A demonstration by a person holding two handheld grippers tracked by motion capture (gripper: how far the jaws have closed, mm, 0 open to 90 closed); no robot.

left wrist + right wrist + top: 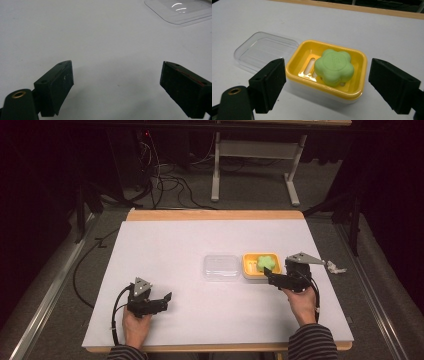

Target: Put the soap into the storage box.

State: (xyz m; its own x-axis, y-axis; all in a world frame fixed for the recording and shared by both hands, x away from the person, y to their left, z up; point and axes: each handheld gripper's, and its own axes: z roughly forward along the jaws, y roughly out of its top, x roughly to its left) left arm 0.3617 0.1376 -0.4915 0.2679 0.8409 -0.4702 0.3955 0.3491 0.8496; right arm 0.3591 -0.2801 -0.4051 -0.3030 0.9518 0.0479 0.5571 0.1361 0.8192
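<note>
**Two open grippers at a soap dish and its lid**

Two hand-held grippers rest low over a white-covered table (165, 245). In the high view, the left gripper (167, 298) sits at about 7 o'clock on the table, held by the person's left hand (135, 322), its jaws spread wide and pointing toward 3 o'clock with nothing between them. The right gripper (268, 273) lies at about 4 o'clock, held by the right hand (301, 304), its jaws pointing toward 10 o'clock at the near edge of a yellow soap dish (249, 266).

The yellow soap dish stands slightly right of the table's middle. A green flower-shaped soap (266, 262) lies inside it. In the right gripper view, the soap (334, 67) rests on the slotted floor of the dish (297, 53), toward the dish's 3 o'clock side. The right gripper (327, 75) is released: its jaws stand well apart, one at either side of the dish's near end, neither visibly touching it.

A clear plastic lid (221, 266) lies flat on the table just beside the dish, at the dish's 9 o'clock, their edges touching or nearly so. In the left gripper view, a corner of the lid (180, 11) appears at 1 o'clock, well apart from the left gripper (117, 77).

Beyond the table, at 12 o'clock, cables (170, 180) trail over the floor beside a grey table frame (250, 150).
</note>
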